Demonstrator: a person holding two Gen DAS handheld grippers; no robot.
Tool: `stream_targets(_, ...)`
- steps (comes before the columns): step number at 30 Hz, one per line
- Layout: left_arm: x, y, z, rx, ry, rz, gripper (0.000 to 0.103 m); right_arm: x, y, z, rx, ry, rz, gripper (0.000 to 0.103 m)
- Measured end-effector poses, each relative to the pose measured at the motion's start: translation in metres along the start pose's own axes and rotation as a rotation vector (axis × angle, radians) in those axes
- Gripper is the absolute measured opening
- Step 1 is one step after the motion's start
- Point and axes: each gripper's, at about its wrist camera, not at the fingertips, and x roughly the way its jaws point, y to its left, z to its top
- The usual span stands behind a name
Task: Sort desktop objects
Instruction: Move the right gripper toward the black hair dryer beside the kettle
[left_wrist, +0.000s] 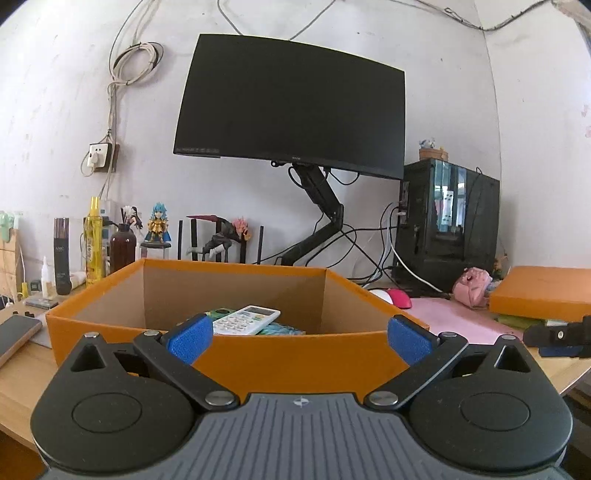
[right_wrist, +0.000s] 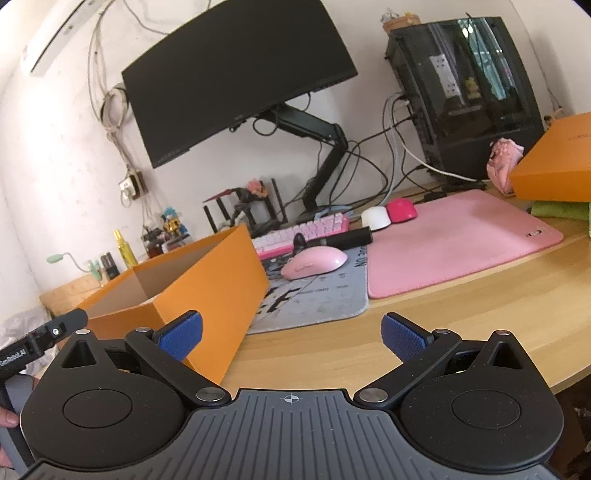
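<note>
Inside the orange box (left_wrist: 236, 354), a remote (left_wrist: 245, 319) half-hidden — both grippers gape wide, empty.

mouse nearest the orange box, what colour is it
Pale pink mouse; clearest in the right wrist view.

The left tool (left_wrist: 299, 338) is level, its blue-padded fingers (left_wrist: 190, 338) spread wide with nothing between them. The right tool (right_wrist: 291, 338) is just as wide open and empty, tilted slightly, beside the left one.
</note>
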Motion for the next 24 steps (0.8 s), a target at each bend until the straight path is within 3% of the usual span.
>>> stream_targets(13, -0.006, -0.014, -0.006, 0.023, 0.000, -0.040, 0.103, -0.003, -0.007, -0.003, 0.005, 0.005, -0.045, 0.103)
stream_targets(24, 0.005, -0.037, -0.009, 0.020, 0.031, -0.124, 0.103, -0.035, -0.038, -0.004, 0.048, -0.047, -0.176, 0.103)
